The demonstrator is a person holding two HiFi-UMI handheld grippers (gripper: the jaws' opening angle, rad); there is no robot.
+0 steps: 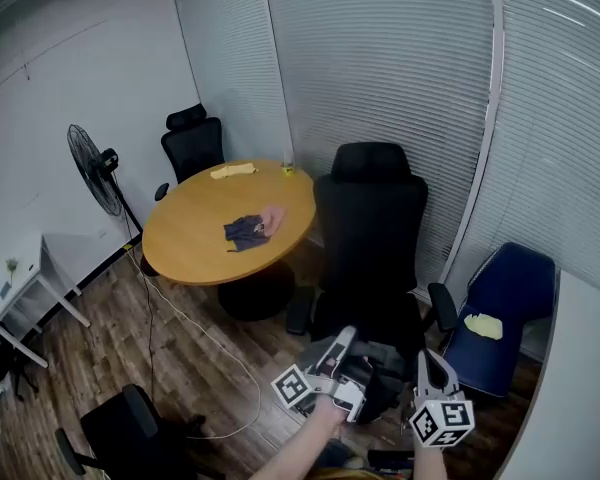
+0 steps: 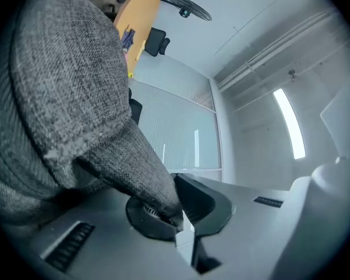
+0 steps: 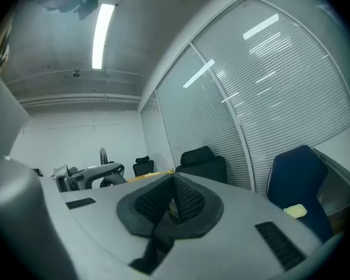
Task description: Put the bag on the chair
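A grey knitted bag (image 2: 64, 98) fills the left of the left gripper view, and a fold of it is pinched between the jaws of my left gripper (image 2: 178, 214), which is shut on it. In the head view the bag (image 1: 382, 383) hangs low between my left gripper (image 1: 346, 336) and my right gripper (image 1: 423, 356). The right gripper (image 3: 174, 198) has its pads together and I see nothing between them. A black high-backed office chair (image 1: 370, 228) stands straight ahead, its seat (image 1: 365, 313) just beyond the grippers.
A blue chair (image 1: 500, 298) with a yellow cloth (image 1: 483, 325) stands at the right. At the left is a round wooden table (image 1: 195, 233) with cloths (image 1: 250, 228). A fan (image 1: 90, 168), another black chair (image 1: 193, 143) and a white side table (image 1: 15, 268) stand further left.
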